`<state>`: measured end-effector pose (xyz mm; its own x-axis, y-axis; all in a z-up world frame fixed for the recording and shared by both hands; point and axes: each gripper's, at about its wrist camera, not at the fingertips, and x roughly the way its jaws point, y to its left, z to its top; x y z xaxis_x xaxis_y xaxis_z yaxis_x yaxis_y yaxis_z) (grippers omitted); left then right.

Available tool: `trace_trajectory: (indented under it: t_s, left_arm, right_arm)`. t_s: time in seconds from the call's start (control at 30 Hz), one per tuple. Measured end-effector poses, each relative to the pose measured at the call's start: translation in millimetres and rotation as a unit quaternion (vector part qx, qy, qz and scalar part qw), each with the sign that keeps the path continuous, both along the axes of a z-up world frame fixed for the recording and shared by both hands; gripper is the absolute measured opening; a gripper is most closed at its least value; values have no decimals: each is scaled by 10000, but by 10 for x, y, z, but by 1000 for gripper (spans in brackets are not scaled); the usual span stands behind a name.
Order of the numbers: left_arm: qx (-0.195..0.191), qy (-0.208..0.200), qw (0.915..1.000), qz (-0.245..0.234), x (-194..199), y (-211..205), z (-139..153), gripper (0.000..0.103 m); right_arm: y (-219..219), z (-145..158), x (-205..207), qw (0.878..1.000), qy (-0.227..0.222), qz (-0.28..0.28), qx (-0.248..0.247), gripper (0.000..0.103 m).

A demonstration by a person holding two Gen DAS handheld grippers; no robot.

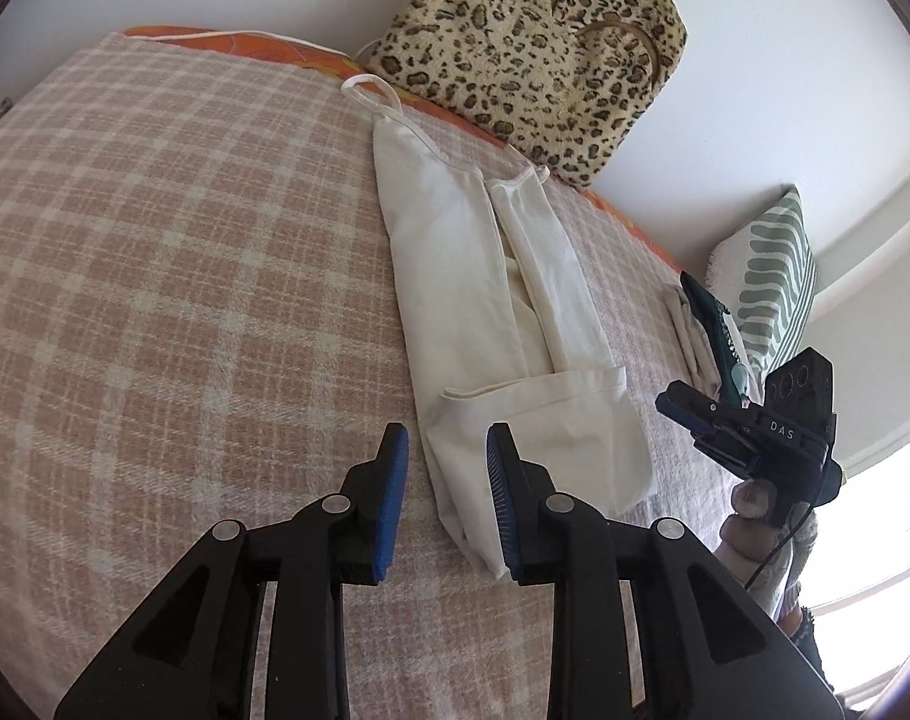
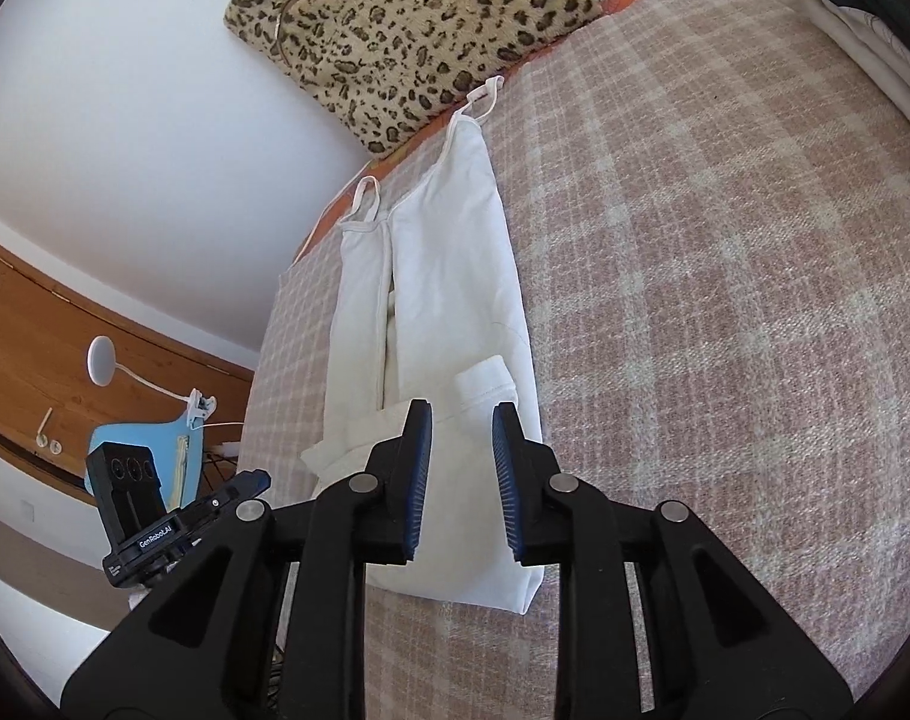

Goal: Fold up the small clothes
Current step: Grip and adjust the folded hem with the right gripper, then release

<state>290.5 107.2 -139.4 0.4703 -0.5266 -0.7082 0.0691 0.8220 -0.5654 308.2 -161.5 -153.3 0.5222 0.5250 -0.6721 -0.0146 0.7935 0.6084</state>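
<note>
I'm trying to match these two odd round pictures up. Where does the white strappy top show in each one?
Left wrist view: the white top lies right of centre on the checked blanket, its hem end between the left gripper fingers.
Right wrist view: the top lies centre-left, its hem end behind the right gripper.
Shared landmark: the leopard-print cushion beyond its straps.

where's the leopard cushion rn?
The leopard cushion leans against the wall at the far edge of the checked blanket, just beyond the straps of the white camisole; top centre in both wrist views.
</note>
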Motion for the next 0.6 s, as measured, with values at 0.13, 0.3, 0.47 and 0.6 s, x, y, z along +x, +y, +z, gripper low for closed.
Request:
trace_trajectory:
  t_s: [0.13,0.3,0.47,0.6]
  left_arm:
    - [-164,282,9987,-385,-73,-188,-124,25]
    - [-88,298,9984,-464,-26,-286,-168,25]
    - [63,228,9988,-434,37,-339,-211,24]
    - [288,32,9990,-344,45,-347,-223,5]
  right_arm:
    - [99,-55,-41,9990,95,156,-416,23]
    - [219,-182,-58,9974,240,310,-611,23]
    - [302,-205,-69,9957,220,343,-832,22]
    - [325,-177,-103,9938,163,313,-1054,9]
